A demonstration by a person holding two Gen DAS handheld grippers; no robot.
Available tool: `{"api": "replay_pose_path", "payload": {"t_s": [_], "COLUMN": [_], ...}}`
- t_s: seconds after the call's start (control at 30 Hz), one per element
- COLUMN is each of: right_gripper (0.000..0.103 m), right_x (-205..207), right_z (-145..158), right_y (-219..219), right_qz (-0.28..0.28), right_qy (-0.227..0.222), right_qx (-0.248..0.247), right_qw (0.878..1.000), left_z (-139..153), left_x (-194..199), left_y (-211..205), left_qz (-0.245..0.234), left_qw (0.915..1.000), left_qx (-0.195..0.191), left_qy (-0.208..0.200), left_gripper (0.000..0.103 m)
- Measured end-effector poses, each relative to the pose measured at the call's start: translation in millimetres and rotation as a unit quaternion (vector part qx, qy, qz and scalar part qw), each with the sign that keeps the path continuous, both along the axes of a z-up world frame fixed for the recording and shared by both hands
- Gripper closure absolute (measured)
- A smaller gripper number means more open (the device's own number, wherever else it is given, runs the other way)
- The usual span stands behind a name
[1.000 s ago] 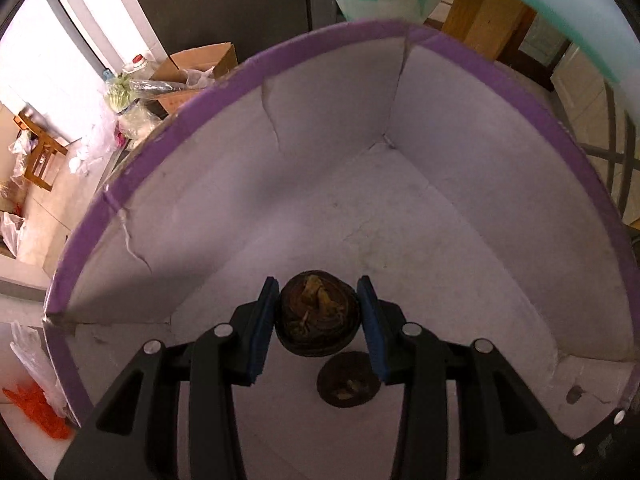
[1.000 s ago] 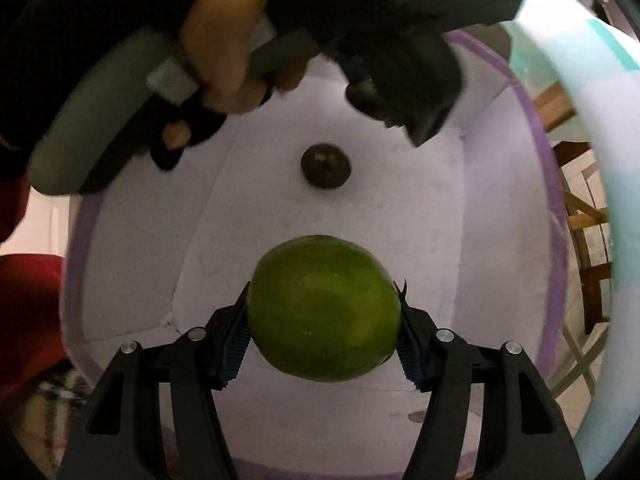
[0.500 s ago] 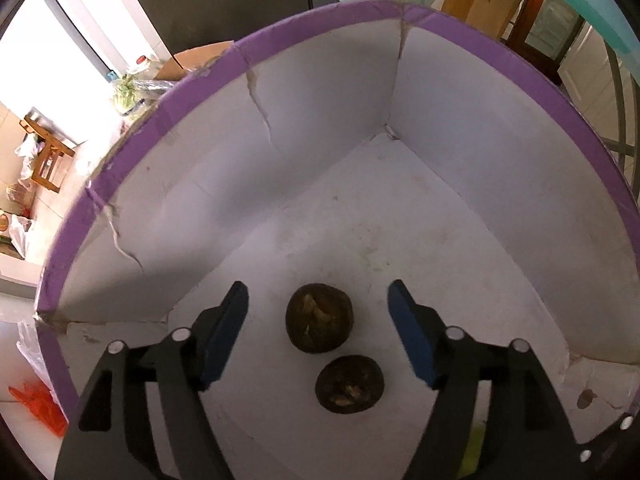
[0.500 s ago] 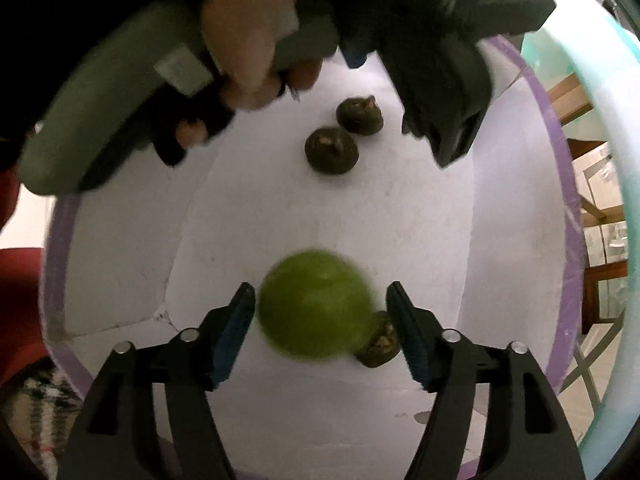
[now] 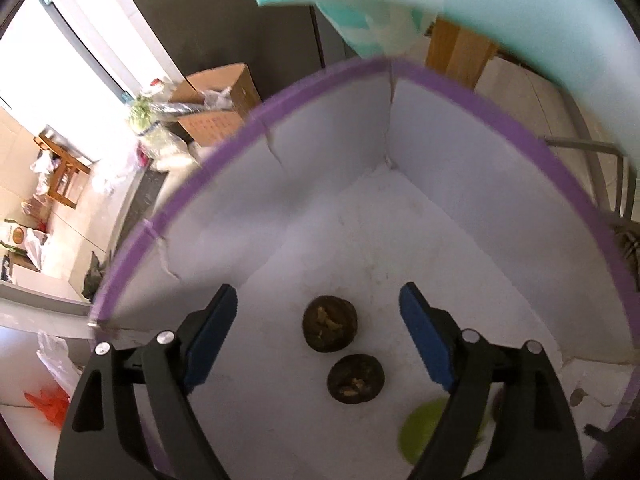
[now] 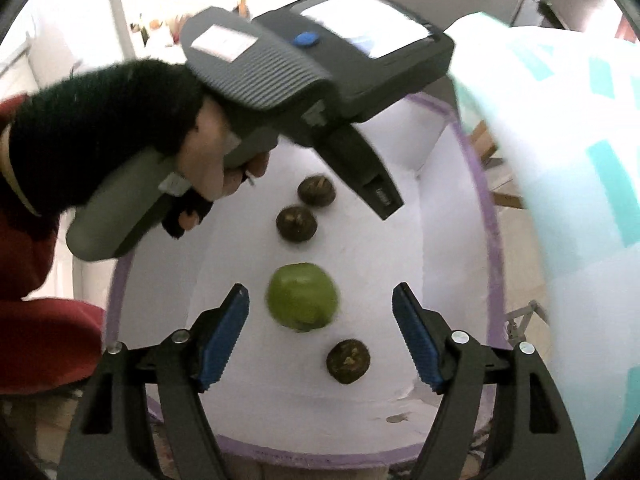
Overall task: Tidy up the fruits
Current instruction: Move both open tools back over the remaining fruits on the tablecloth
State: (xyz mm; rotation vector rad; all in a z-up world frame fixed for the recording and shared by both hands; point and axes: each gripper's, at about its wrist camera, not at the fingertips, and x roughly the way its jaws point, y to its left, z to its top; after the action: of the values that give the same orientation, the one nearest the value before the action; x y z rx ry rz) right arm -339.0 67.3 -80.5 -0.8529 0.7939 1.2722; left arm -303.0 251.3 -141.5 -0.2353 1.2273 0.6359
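- Left gripper (image 5: 318, 338): jaws spread wide with nothing pinched between the blue pads (image 5: 210, 340); they have just been opening. It points steeply down into a white box with a purple rim (image 5: 256, 120).
- Below and between its fingers, two dark brown fruits lie on the box floor: the farther dark fruit (image 5: 330, 328) and the nearer dark fruit (image 5: 355, 377), just beside each other and clear of both pads.
- Right gripper (image 6: 320, 336): jaws likewise spread and holding nothing, having just been opening. The green fruit (image 6: 303, 297) lies on the box floor between its fingers, touching neither pad, its outline slightly blurred.
- A third dark fruit (image 6: 348, 361) lies just beside the green fruit, on the near right in the right wrist view.
- In the same view, the two other dark fruits sit farther up the floor, under the body of the left gripper, which a person's hand (image 6: 208, 156) in a fingerless black glove grips by its handle.
- In the left wrist view the green fruit shows only partly, behind the right-hand finger at the bottom edge.
- A white and teal cloth (image 6: 580, 160) hangs beside the box; a cardboard carton (image 5: 216, 108) stands on the floor beyond it.
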Motion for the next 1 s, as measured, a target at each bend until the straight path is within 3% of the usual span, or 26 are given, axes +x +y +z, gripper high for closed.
{"api": "replay_pose_path", "payload": {"t_s": [0.17,0.27,0.37,0.47,0.53,0.63,0.77,0.87,1.0], "right_gripper": [0.024,0.022,0.019,0.017,0.016,0.016,0.016,0.016,0.016], "right_x": [15.8,33.1,49.2,70.8,91.5,125.5,183.5,212.2,261.4], "right_z": [44.6,71.8,95.7,118.8,131.8,143.4,146.2,147.0,140.0], "right_y": [-19.1,-36.0,-60.9,-93.5,-118.8,-157.5,-220.5,-252.7,-285.9], "right_qz": [-0.035,-0.067,-0.108,-0.158,-0.204,-0.279,-0.400,-0.459,-0.524], "right_qy": [0.012,0.012,0.003,-0.008,-0.020,-0.019,-0.007,0.001,0.012], "right_qx": [0.066,0.109,0.156,0.199,0.226,0.253,0.276,0.280,0.282], "right_qw": [0.997,0.992,0.982,0.967,0.952,0.926,0.874,0.843,0.804], "left_z": [47.0,89.4,140.7,188.7,211.2,227.3,217.9,209.3,196.7], "left_x": [1.5,2.4,10.3,27.2,47.2,91.8,164.1,213.5,270.1], "left_y": [1.3,1.5,-13.3,-45.7,-72.5,-115.0,-169.3,-192.3,-206.2], "left_qz": [0.023,0.049,0.049,0.017,-0.017,-0.080,-0.133,-0.153,-0.139], "left_qw": [0.9986,0.9937,0.9841,0.9688,0.9593,0.9503,0.9422,0.9351,0.9263], "left_qx": [0.035,0.068,0.094,0.109,0.109,0.072,0.012,-0.028,-0.067], "left_qy": [-0.031,-0.074,-0.142,-0.222,-0.260,-0.292,-0.307,-0.318,-0.344], "left_gripper": [0.020,0.018,0.008,0.002,0.002,0.002,0.002,0.002,0.002]}}
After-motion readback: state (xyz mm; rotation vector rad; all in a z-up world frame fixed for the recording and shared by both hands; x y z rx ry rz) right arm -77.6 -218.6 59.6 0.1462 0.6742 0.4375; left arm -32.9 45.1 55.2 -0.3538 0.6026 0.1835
